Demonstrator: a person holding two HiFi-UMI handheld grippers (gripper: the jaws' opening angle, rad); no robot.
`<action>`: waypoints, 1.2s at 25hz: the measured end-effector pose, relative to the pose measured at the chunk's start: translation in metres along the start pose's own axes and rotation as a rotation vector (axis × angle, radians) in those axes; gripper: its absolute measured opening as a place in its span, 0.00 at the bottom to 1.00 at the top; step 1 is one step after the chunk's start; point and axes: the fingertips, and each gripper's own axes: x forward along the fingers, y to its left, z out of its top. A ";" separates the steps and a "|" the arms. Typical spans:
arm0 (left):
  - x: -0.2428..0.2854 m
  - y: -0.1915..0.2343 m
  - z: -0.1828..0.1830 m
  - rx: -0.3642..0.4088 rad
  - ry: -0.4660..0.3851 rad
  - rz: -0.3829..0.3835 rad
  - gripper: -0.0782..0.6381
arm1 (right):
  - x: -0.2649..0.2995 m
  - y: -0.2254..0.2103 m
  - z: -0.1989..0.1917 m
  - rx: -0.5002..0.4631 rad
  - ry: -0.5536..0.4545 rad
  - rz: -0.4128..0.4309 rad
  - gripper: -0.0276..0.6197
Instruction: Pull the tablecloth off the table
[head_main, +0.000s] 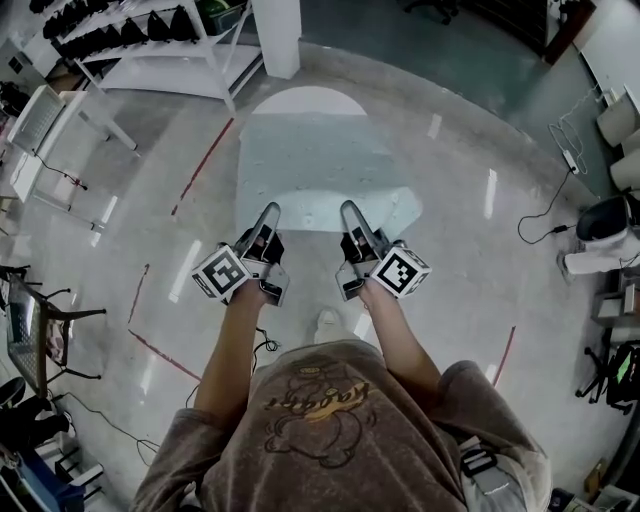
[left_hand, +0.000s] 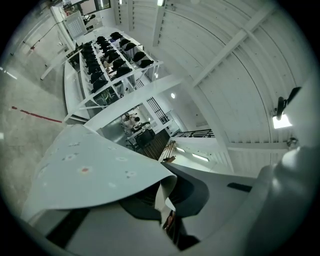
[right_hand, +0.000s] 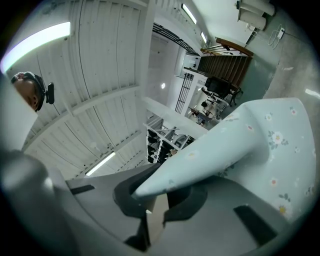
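A pale blue tablecloth (head_main: 315, 165) with small flower prints stretches from a white round-ended table (head_main: 310, 98) toward me. My left gripper (head_main: 268, 212) is shut on the cloth's near left corner, and my right gripper (head_main: 349, 210) is shut on its near right corner. In the left gripper view the tablecloth (left_hand: 90, 170) curls over the jaws and a fold of it is pinched at the left gripper (left_hand: 167, 202). In the right gripper view the tablecloth (right_hand: 240, 145) narrows to a point that enters the closed right gripper (right_hand: 155, 200). The table's legs are hidden.
A white shelf rack (head_main: 150, 40) with dark items stands at the far left beside a white pillar (head_main: 278, 35). Red tape lines (head_main: 205, 165) and cables (head_main: 545, 215) run on the glossy floor. A chair (head_main: 40, 330) is at the left, and white equipment (head_main: 605, 235) at the right.
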 end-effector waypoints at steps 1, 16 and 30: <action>-0.006 -0.001 -0.002 -0.004 0.001 -0.005 0.14 | -0.004 0.004 -0.004 -0.004 -0.001 -0.003 0.07; -0.107 -0.039 -0.018 0.027 0.009 -0.077 0.14 | -0.069 0.080 -0.059 -0.059 -0.021 -0.042 0.07; -0.146 -0.089 -0.034 0.130 0.020 -0.061 0.14 | -0.117 0.130 -0.055 -0.123 -0.047 -0.038 0.08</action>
